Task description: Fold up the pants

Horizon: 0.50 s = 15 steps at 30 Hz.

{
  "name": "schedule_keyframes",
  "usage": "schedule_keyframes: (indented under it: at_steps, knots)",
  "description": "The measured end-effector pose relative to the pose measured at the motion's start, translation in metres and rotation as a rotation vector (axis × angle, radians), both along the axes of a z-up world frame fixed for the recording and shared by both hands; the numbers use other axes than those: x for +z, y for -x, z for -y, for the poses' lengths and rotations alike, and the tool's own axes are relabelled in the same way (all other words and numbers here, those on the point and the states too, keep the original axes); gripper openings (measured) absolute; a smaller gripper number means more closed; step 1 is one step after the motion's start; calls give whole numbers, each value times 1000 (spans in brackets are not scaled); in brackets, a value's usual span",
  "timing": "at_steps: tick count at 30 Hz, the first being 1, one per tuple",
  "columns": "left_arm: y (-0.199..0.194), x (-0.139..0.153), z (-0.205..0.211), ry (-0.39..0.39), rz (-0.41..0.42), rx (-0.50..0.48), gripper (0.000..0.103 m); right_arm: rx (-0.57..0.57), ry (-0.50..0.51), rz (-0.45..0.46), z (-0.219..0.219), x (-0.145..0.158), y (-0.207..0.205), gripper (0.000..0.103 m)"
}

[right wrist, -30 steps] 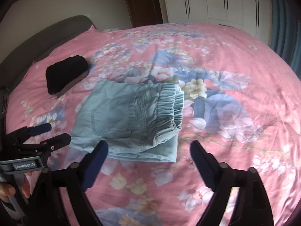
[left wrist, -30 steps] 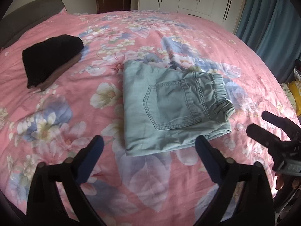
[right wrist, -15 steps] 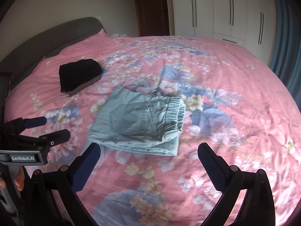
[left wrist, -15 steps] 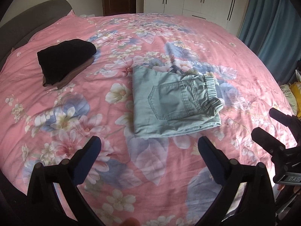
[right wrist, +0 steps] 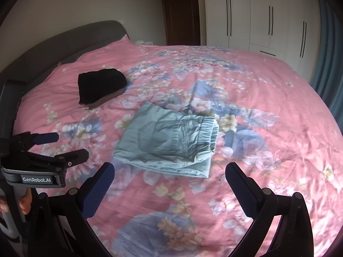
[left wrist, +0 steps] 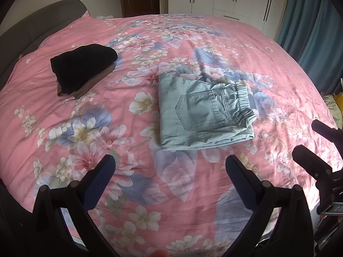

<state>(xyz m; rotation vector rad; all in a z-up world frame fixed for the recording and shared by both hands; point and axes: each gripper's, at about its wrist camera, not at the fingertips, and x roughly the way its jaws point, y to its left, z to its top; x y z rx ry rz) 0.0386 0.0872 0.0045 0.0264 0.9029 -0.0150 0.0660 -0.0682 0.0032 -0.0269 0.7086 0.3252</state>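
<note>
Light green-blue pants lie folded into a compact rectangle in the middle of the pink floral bed, back pocket up and elastic waistband to the right; they also show in the right wrist view. My left gripper is open and empty, held back from the pants' near edge. My right gripper is open and empty, also short of the pants. Each gripper shows in the other's view: the right one at the right edge, the left one at the left edge.
A folded black garment over a brown one lies at the bed's far left, also in the right wrist view. The grey headboard runs along the left. White wardrobes and blue curtains stand behind.
Both grippers have pulled back and up from the folded pants, which now look smaller and farther off. The pants have not moved.
</note>
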Motion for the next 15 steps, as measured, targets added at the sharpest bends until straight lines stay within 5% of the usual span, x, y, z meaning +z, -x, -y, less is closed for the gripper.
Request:
schedule_keyframes:
  at_steps: [15]
  knots:
    - [1,1,4,-11,-5,-5,103,-21,-23,-32,6,-5,-2,102]
